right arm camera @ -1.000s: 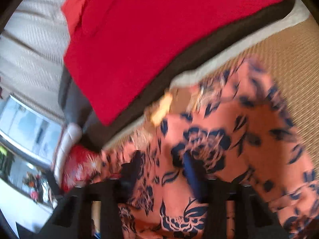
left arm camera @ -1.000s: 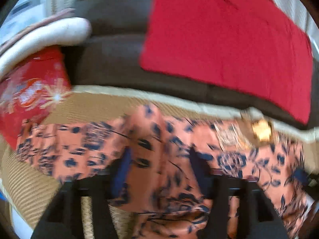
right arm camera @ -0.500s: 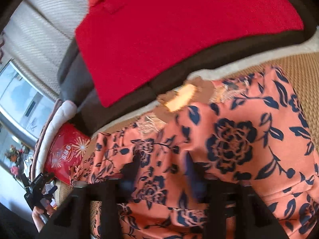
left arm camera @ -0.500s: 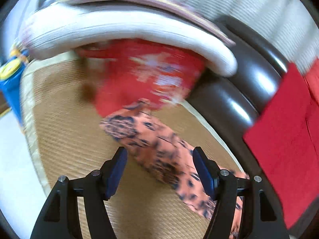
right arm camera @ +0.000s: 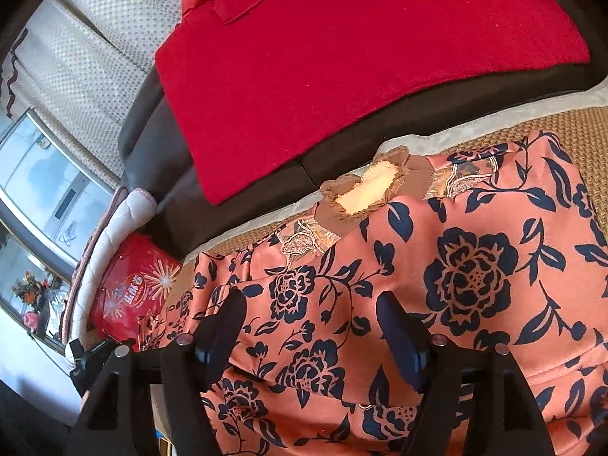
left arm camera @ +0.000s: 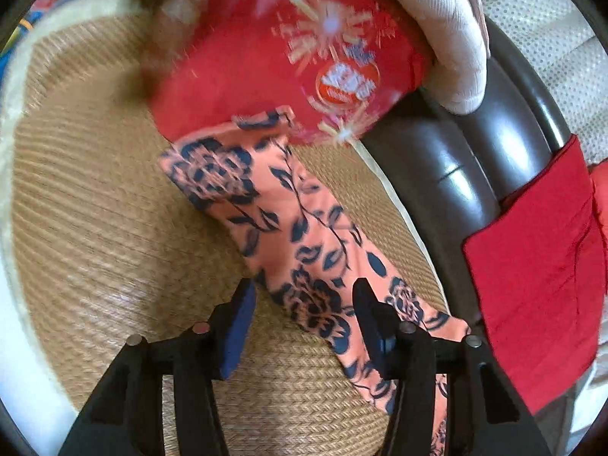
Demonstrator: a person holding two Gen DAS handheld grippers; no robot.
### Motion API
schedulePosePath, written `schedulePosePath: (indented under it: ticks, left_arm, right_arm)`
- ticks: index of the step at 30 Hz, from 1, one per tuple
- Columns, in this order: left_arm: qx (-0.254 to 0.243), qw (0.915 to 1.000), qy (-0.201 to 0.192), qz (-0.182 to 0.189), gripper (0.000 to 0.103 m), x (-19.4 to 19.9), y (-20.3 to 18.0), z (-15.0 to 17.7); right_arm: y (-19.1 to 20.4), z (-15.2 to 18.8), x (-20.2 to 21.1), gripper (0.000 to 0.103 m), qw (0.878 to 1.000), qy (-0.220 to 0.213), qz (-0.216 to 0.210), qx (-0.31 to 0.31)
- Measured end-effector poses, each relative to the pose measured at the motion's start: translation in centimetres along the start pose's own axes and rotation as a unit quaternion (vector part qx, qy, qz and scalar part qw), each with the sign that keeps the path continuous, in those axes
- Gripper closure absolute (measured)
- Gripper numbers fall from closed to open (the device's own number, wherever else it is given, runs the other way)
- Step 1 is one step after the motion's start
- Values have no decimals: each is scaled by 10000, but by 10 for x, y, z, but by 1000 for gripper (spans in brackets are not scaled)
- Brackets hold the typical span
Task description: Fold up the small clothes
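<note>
An orange garment (right arm camera: pixel 471 277) with dark blue flowers lies spread on a woven mat (right arm camera: pixel 592 121), its brown collar (right arm camera: pixel 372 186) toward the sofa. My right gripper (right arm camera: pixel 311 326) hovers open over the garment's body, and the fabric lies flat under its blue pads. In the left wrist view one sleeve (left arm camera: pixel 288 228) runs from the red bag down between my left gripper's (left arm camera: pixel 304 315) fingers. Those jaws are closing with the sleeve between them, and the pads do not press on it. The left gripper (right arm camera: pixel 95 353) also shows dark at the lower left of the right wrist view.
A red printed bag (left arm camera: pixel 296 68) lies at the sleeve's cuff, under a white cushion (left arm camera: pixel 456 38). A dark leather sofa (left arm camera: pixel 475 159) borders the mat, with a red cloth (right arm camera: pixel 342 57) draped over its seat. The mat's pale edge (left arm camera: pixel 11 121) curves along the left.
My left gripper swung away from the garment's body to the sleeve, rolling as it went, and its jaws narrowed. My right gripper opened off the fabric and shifted slightly.
</note>
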State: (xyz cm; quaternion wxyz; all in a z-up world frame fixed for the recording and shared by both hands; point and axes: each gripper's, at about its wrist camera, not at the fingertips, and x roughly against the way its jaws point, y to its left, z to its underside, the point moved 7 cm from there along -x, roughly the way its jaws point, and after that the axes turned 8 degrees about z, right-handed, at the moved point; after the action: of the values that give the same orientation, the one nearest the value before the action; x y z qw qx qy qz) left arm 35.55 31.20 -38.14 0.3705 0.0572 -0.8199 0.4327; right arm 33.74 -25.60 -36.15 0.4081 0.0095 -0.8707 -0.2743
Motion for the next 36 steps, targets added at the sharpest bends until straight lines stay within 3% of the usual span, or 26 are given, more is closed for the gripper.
schedulePosePath:
  ticks: [4, 11, 16, 18, 20, 21, 26, 30, 33, 36]
  left_arm:
    - [483, 9967, 346, 556, 54, -11, -3, 14]
    - [734, 9946, 451, 581, 52, -34, -2, 20]
    - [826, 9937, 256, 716, 54, -43, -7, 15]
    - [800, 9944, 209, 664, 62, -48, -7, 13]
    - [757, 9945, 206, 693, 83, -54, -11, 12]
    - [716, 9947, 180, 717, 85, -53, -13, 12]
    - [36, 9977, -110, 664, 92, -45, -39, 9]
    - [-746, 9930, -408, 816, 92, -30, -81, 16]
    - [-1563, 9816, -527, 958, 93, -17, -129, 35]
    - [-2489, 9597, -484, 1212, 93, -6, -188, 77]
  right_arm:
    - [-1, -2, -2, 28, 10000, -14, 37, -11]
    - [-3, -4, -3, 28, 10000, -63, 48, -50]
    - [-7, -5, -5, 28, 9999, -70, 91, -64]
    - [-10, -7, -6, 28, 9998, -81, 129, -94]
    - [-13, -8, -6, 28, 9997, -92, 166, -123]
    - [-15, -8, -6, 29, 9997, -98, 181, -134]
    - [-23, -12, -3, 30, 9993, -148, 295, -180]
    - [-32, -16, 4, 30, 9987, -241, 351, -287]
    - [-41, -19, 12, 30, 9979, -342, 399, -389]
    - [-52, -23, 21, 30, 9967, -430, 438, -532]
